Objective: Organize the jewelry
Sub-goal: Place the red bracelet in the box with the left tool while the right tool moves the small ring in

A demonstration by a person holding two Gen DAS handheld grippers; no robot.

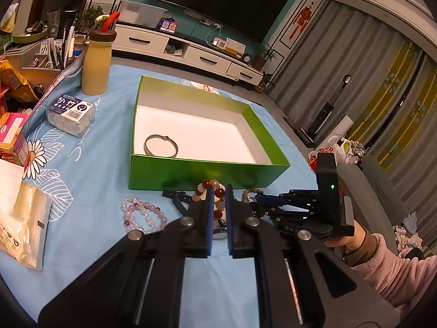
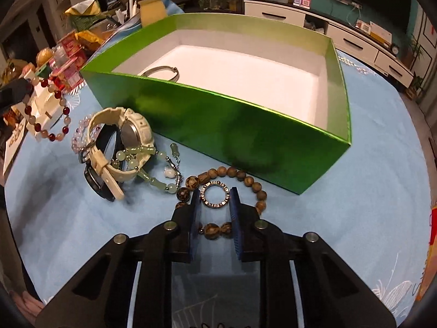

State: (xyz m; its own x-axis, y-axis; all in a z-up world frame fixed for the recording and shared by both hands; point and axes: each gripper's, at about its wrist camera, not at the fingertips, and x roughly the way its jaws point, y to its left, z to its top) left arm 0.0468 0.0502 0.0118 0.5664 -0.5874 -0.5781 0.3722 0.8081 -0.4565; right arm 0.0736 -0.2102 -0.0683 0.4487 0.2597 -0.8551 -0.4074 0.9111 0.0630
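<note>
Blue floral tablecloth (image 2: 341, 232), green box (image 2: 218, 125) at 12 o'clock holding one metal bangle (image 1: 161, 146). Left gripper (image 1: 218, 199) clamps red-and-white bead bracelet (image 2: 47, 109), lifted: light, limp, slippery; hold across the strand. Right gripper (image 2: 215, 199) stands parted around silver ring (image 2: 214, 194) inside wooden bead bracelet (image 2: 232, 180): small, rigid; pinch rim

Pretty clearly somebody's living room, a lived-in home. At my 12 o'clock there's a big dark TV (image 1: 218, 8) on a teal wall, with a long white TV cabinet (image 1: 188, 52) full of drawers under it and little potted plants (image 1: 266, 54) at its end. Around 2 o'clock, grey curtains (image 1: 355, 63) hang floor to ceiling, a red Chinese knot (image 1: 301, 20) decorates the wall panel, and a stick vacuum (image 1: 331, 104) is parked by the drapes. I'm working over a blue floral tablecloth (image 1: 103, 142), with snack bags (image 1: 12, 82), a yellow drink bottle (image 1: 97, 63) and a pen organizer (image 1: 58, 54) cluttering my 10 o'clock.
</note>
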